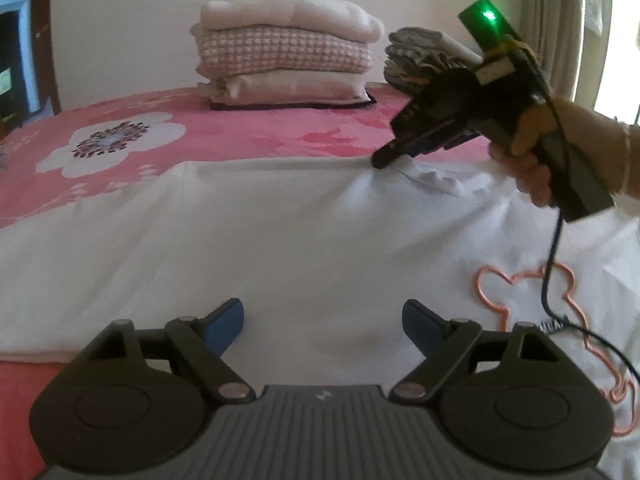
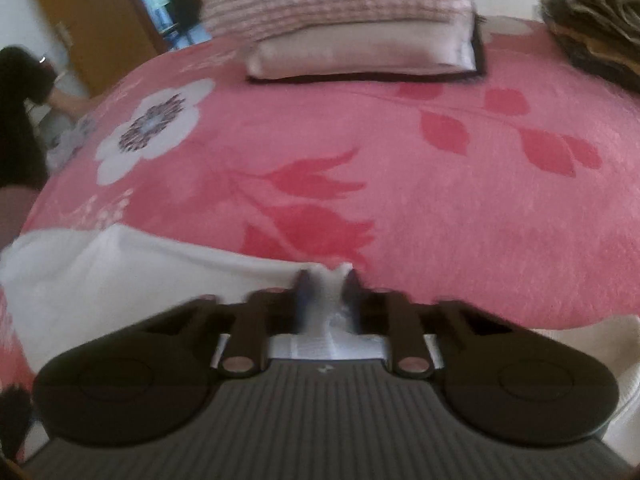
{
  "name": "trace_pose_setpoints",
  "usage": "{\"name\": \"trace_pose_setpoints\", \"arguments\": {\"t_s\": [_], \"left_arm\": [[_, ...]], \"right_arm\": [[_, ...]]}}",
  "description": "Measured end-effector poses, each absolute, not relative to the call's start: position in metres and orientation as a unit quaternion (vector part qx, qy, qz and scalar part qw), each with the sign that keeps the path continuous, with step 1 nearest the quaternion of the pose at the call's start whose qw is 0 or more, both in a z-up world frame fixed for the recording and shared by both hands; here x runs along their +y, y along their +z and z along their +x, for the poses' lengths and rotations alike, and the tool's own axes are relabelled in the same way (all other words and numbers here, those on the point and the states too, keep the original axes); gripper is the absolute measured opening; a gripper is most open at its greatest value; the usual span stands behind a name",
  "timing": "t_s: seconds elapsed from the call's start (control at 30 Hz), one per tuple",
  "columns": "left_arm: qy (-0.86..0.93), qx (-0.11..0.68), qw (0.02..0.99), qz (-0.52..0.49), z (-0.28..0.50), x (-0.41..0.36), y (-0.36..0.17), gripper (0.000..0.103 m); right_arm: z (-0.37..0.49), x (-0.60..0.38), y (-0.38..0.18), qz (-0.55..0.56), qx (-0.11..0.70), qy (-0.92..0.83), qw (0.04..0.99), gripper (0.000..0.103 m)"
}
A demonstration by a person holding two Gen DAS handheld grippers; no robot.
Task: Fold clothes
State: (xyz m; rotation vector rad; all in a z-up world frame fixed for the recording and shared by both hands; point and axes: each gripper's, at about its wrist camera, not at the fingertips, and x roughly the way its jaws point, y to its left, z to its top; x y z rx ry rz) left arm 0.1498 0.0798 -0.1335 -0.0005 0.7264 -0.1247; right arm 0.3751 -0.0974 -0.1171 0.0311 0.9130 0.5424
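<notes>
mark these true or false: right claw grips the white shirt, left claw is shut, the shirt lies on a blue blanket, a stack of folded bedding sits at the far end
1. The right claw grips the white shirt: true.
2. The left claw is shut: false, its jaws are wide open above the shirt.
3. The shirt lies on a blue blanket: false, the blanket is pink with flowers.
4. A stack of folded bedding sits at the far end: true.

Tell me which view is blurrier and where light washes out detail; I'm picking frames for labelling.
Right wrist view: motion blur smears the right gripper and the pinched white shirt; the folded pile is soft too. Left wrist view: sharper, though the window blows out at right, and the fisheye bends the pink blanket.
</notes>
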Motion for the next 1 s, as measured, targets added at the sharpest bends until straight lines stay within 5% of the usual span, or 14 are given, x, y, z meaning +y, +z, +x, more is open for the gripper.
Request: {"name": "trace_pose_setpoints", "arguments": {"t_s": [0.23, 0.4, 0.53, 0.67, 0.87, 1.0], "left_arm": [[-0.052, 0.351, 0.935, 0.019, 0.151, 0.076, -0.139, 0.087], [-0.060, 0.346, 0.936, 0.013, 0.154, 0.077, -0.136, 0.088], [-0.073, 0.336, 0.939, -0.004, 0.161, 0.079, -0.127, 0.088], [-0.087, 0.326, 0.941, -0.022, 0.168, 0.080, -0.119, 0.087], [-0.108, 0.316, 0.941, -0.051, 0.182, 0.080, -0.109, 0.075], [-0.128, 0.345, 0.926, -0.081, 0.209, 0.072, -0.121, 0.053]], "right_arm": [[0.370, -0.075, -0.123, -0.030, 0.398, 0.243, 0.884, 0.008], [0.378, -0.089, -0.132, 0.044, 0.411, 0.223, 0.883, 0.013], [0.379, -0.122, -0.120, 0.129, 0.414, 0.190, 0.881, 0.041], [0.366, -0.173, -0.098, 0.213, 0.388, 0.146, 0.885, 0.044], [0.277, -0.259, -0.075, 0.295, 0.387, 0.161, 0.859, 0.044], [0.189, -0.287, -0.078, 0.235, 0.463, 0.133, 0.844, 0.044]]}}
